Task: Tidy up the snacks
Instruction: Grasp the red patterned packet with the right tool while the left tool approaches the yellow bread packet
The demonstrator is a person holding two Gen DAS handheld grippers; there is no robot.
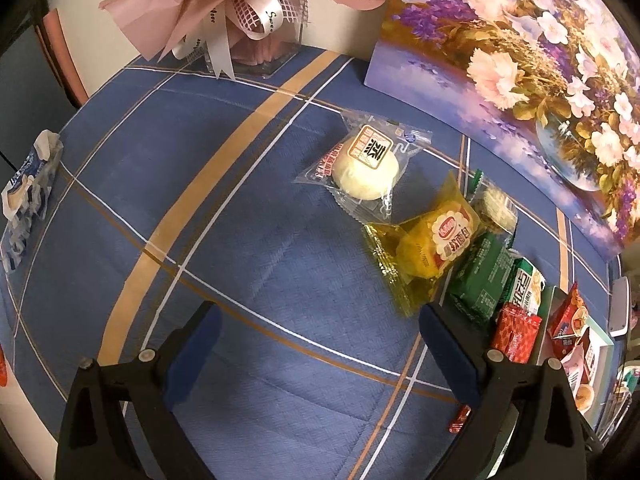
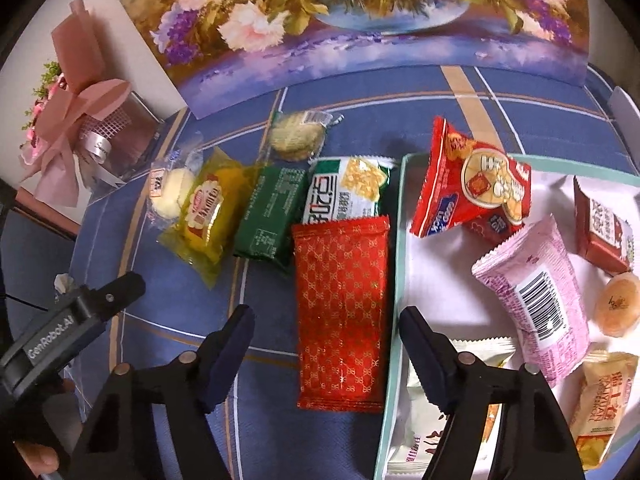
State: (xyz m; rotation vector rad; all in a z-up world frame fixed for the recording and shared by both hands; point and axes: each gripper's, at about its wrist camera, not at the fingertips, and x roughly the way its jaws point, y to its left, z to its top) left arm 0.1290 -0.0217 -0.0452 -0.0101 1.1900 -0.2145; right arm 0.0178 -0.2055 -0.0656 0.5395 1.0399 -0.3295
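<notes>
Six snacks on the cloth: a row lies on the blue plaid worktop (image 2: pixel 168 332) left of the tray, none inside it.
Red packet (image 2: pixel 342 312): nearest the right gripper, flat, long side running away from the camera, its right edge just beside the tray wall, its top end overlapping the green-and-white cracker pack (image 2: pixel 348 188).
Dark green packet (image 2: pixel 268 216): left of the cracker pack, touching it.
Yellow packet (image 2: pixel 208 212): left again, tilted, its edge against the dark green one.
Clear-wrapped white bun (image 1: pixel 366 168): beyond the yellow packet, apart from the row in the left wrist view.
Round biscuit in clear wrap (image 2: pixel 298 134): behind the row, near the painting.
Tray (image 2: pixel 396 264): pale teal rim, white floor, holding a red snack bag (image 2: pixel 472 188) propped on its rim, a pink pack (image 2: pixel 536 300), a dark red carton (image 2: pixel 604 228), an orange round cake (image 2: pixel 618 304) and more packs at the near end.
Right gripper (image 2: pixel 326 332): jaws wide apart, holding nothing, straddling the red packet's near half; the right finger sits over the tray wall.
Left gripper (image 1: pixel 320 344): jaws wide apart, empty, over bare cloth, the yellow packet just beyond its right finger.
Surroundings: a flower painting (image 2: pixel 360 20) stands along the back; a pink ribbon bouquet (image 1: pixel 240 4) in the far corner; a blue-and-white wrapper (image 1: pixel 28 196) lies well apart at the left edge.
</notes>
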